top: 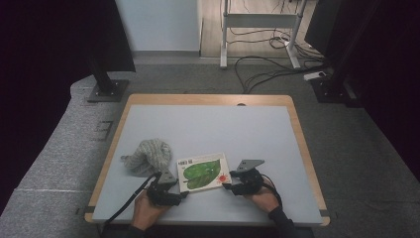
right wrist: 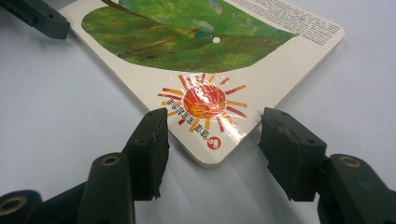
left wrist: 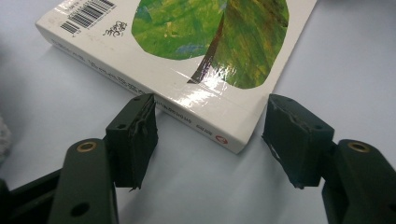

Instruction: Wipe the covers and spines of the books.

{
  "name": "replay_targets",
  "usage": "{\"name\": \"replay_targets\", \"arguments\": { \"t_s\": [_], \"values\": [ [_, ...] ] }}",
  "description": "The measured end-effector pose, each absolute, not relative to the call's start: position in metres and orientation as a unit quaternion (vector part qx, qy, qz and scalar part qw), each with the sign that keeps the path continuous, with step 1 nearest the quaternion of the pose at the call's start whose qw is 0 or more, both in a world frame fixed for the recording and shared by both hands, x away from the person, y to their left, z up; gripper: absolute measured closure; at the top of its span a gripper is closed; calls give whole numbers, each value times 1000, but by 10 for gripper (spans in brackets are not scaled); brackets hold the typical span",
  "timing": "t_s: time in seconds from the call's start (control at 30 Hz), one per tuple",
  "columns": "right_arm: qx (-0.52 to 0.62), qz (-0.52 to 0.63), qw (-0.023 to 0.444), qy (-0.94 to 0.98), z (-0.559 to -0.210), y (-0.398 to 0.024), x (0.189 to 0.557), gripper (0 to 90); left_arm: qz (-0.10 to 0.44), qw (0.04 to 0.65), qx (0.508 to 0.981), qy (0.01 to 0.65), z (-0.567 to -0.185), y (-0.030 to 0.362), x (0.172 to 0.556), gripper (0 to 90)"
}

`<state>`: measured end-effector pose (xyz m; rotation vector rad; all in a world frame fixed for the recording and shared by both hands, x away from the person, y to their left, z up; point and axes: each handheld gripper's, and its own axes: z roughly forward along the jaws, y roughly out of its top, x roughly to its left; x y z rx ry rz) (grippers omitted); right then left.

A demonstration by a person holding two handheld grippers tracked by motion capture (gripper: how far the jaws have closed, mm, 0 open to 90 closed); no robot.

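Observation:
A white board book (top: pixel 200 171) with a green leaf and a red sun on its cover lies flat on the pale table (top: pixel 208 124), near the front edge. My left gripper (top: pixel 179 191) sits at the book's near left corner. In the left gripper view its jaws (left wrist: pixel 210 105) straddle that corner (left wrist: pixel 224 135), one pad close against the spine and the other clear of the edge. My right gripper (top: pixel 227 186) is at the near right corner. Its jaws (right wrist: pixel 213 116) flank the sun-printed corner (right wrist: pixel 205 140) with small gaps on both sides. Neither gripper presses on the book.
A crumpled grey knitted cloth (top: pixel 148 156) lies just left of the book, behind my left hand. Dark monitor stands (top: pixel 106 84) and cables (top: pixel 267 69) are on the floor beyond the table. Bare tabletop stretches behind and to the right of the book.

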<state>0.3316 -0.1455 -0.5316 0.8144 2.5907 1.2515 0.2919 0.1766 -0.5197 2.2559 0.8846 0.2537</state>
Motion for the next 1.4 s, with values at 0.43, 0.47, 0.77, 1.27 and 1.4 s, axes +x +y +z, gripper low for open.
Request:
{"name": "replay_targets", "arguments": {
  "t_s": [0.43, 0.47, 0.77, 1.27, 1.4],
  "values": [
    [295, 403, 102, 860, -525, -171, 333, 152, 123, 336, 867, 345, -509, 189, 295, 144],
    [303, 397, 112, 859, -525, -175, 333, 134, 125, 337, 866, 347, -507, 191, 295, 142],
    [360, 366, 140, 847, -532, -206, 337, 0, 135, 341, 860, 353, -490, 209, 297, 111],
    [366, 361, 152, 844, -537, -210, 338, 0, 149, 346, 856, 355, -448, 229, 301, 15],
    [367, 361, 153, 844, -537, -210, 338, 0, 150, 337, 857, 359, -437, 233, 312, 0]
  ]
}}
